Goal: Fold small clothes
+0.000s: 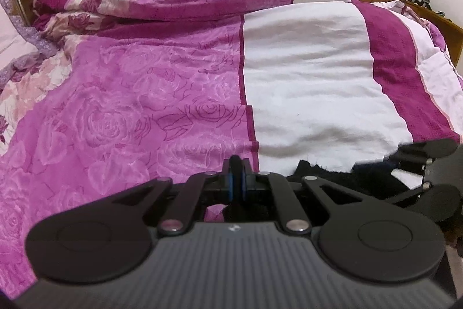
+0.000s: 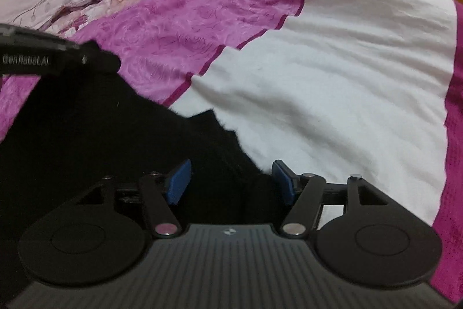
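Left gripper pressed together pinching a black garment, cloth stretching rightward from its jaws into the spread right gripper, lying between those blue pads, over the bedspread.

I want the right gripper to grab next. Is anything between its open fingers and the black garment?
Nothing visible. The right gripper is open with the black garment directly between and ahead of its fingers; the left gripper is shut on the garment's other part.
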`<state>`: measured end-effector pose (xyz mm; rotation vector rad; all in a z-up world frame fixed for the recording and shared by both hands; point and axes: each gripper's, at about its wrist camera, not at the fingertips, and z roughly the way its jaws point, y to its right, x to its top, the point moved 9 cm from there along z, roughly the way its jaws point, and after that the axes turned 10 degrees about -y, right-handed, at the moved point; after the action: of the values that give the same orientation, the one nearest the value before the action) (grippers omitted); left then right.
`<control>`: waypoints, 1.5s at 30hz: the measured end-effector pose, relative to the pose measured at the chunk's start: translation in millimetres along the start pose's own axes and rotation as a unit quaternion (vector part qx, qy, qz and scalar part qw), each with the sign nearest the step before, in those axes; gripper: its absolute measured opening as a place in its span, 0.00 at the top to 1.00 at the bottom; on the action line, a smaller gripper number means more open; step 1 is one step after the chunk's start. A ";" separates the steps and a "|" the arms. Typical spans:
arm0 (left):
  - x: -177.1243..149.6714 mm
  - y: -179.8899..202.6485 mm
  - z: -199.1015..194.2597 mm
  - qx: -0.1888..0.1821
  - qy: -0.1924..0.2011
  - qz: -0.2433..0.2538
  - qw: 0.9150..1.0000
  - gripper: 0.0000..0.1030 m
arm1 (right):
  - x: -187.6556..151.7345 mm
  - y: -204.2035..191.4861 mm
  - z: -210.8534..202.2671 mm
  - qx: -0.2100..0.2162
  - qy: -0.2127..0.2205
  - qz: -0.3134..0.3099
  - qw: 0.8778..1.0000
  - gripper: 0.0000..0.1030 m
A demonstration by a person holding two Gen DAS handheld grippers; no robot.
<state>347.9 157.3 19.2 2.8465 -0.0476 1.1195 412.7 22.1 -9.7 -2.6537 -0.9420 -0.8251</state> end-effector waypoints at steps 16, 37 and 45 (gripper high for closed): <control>-17.2 -33.3 50.6 0.143 -0.028 0.017 0.989 0.91 | -4.2 20.6 -5.7 -0.123 0.025 0.068 0.990 0.92; -133.6 42.7 -73.0 0.145 0.060 0.048 0.986 0.91 | -100.9 89.4 -78.2 -0.225 0.097 0.289 0.925 0.50; -125.3 -10.5 -53.7 0.101 0.015 -0.101 0.990 0.69 | -168.6 -4.1 -107.7 0.111 0.149 0.447 0.875 0.08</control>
<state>220.4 172.3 -27.7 2.9212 0.3689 1.1856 255.2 -101.0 -17.1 -2.2559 0.2749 -0.7656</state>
